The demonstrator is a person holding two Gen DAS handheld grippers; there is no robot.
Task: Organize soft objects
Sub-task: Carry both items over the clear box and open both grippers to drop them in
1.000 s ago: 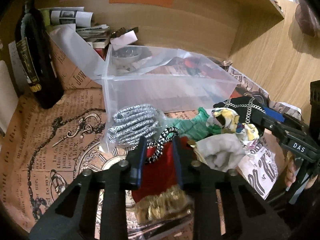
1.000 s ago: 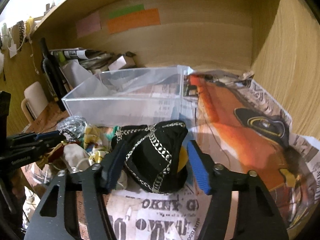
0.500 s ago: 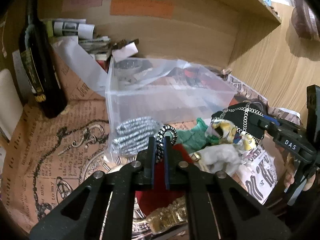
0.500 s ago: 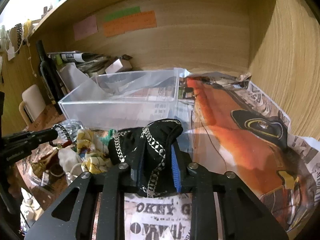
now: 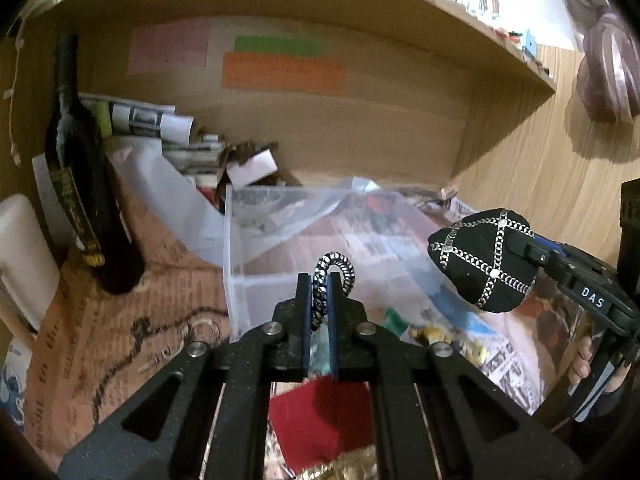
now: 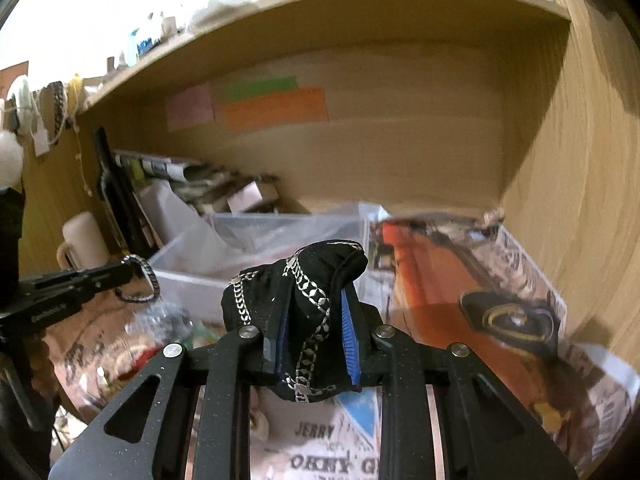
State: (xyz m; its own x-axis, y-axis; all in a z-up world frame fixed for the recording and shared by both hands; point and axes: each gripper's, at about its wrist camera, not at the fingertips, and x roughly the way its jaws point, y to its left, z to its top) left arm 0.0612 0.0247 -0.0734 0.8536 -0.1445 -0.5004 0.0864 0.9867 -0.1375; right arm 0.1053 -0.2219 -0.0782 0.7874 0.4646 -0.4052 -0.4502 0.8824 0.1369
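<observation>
The black chain-trimmed pouch (image 6: pixel 298 312) is clamped between the jaws of the right gripper (image 6: pixel 312 344), which are closed down to the thickness of the bunched fabric; the pouch is carried clear of the surface. In the left wrist view the same pouch (image 5: pixel 486 260) is seen hanging in the air near the right-hand edge of the clear plastic bin (image 5: pixel 240 280), level with or slightly above its rim.

The black-and-white braided cord (image 5: pixel 334 280) is pinched between the nearly closed jaws of the left gripper (image 5: pixel 319 300). Its loop arches up and over the right jaw, and the red cloth item (image 5: pixel 320 420) is seen below the gripper; whether that item hangs from the cord cannot be told.

The governing relation is judged as follows: the open top of the bin lies directly ahead of the left jaws, with the near wall just beyond the fingertips. From the right jaws the bin (image 6: pixel 260 240) lies ahead and to the left. The left gripper is therefore judged the nearer to a drop position, while the right requires a leftward and forward shift before release.

The remaining soft items (image 5: pixel 440 336) are left on the newspaper-covered surface (image 6: pixel 460 300) in front of the bin.
</observation>
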